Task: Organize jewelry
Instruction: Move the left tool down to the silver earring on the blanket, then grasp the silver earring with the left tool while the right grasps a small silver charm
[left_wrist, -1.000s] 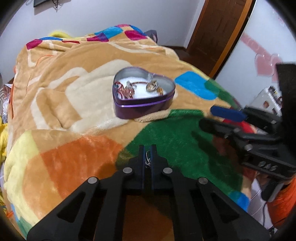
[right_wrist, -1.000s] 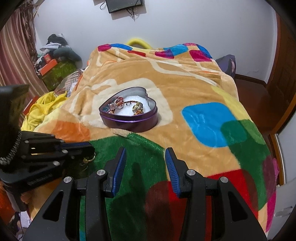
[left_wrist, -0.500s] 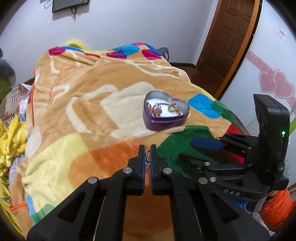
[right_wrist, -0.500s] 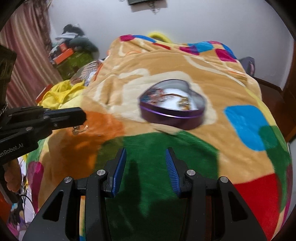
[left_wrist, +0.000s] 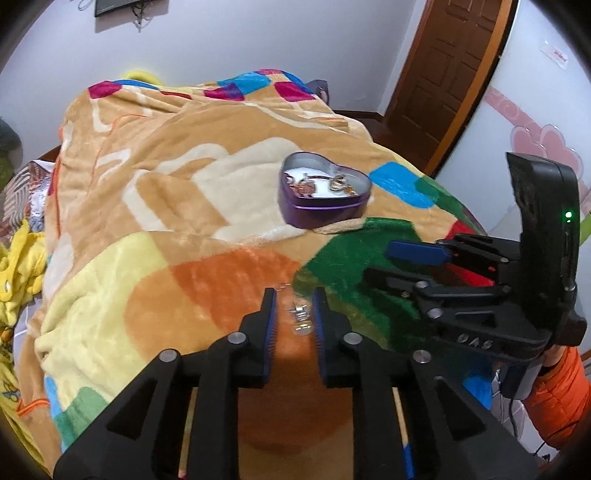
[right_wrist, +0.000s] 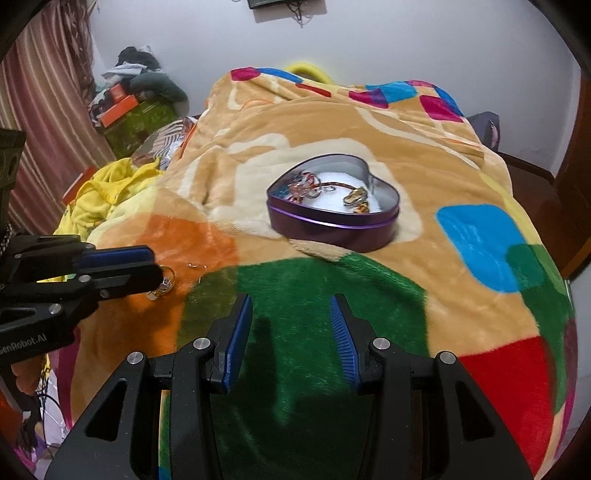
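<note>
A purple heart-shaped tin (left_wrist: 321, 214) (right_wrist: 332, 229) sits on the patchwork blanket with several bracelets and rings on its white lining. My left gripper (left_wrist: 293, 295) (right_wrist: 153, 264) hovers over the orange patch in front of the tin, and its jaws are opening. A small silver and gold trinket (left_wrist: 301, 317) (right_wrist: 164, 284) sits loose between the pads, blurred, with neither pad pressing on it. A thin wire hoop (right_wrist: 194, 266) lies on the blanket just beyond. My right gripper (right_wrist: 290, 301) (left_wrist: 380, 262) stands open over the green patch, with nothing between its fingers.
The blanket (right_wrist: 476, 236) covers a bed that drops away on all sides. Yellow clothes (right_wrist: 96, 195) and a cluttered green box (right_wrist: 136, 118) lie at the left. A wooden door (left_wrist: 454, 74) stands at the far right. An orange sleeve (left_wrist: 554, 391) shows behind the right gripper.
The left jaws were shut on the trinket and have parted, leaving it loose between them. Both grippers have drawn back from the tin, which now looks smaller and farther away.
</note>
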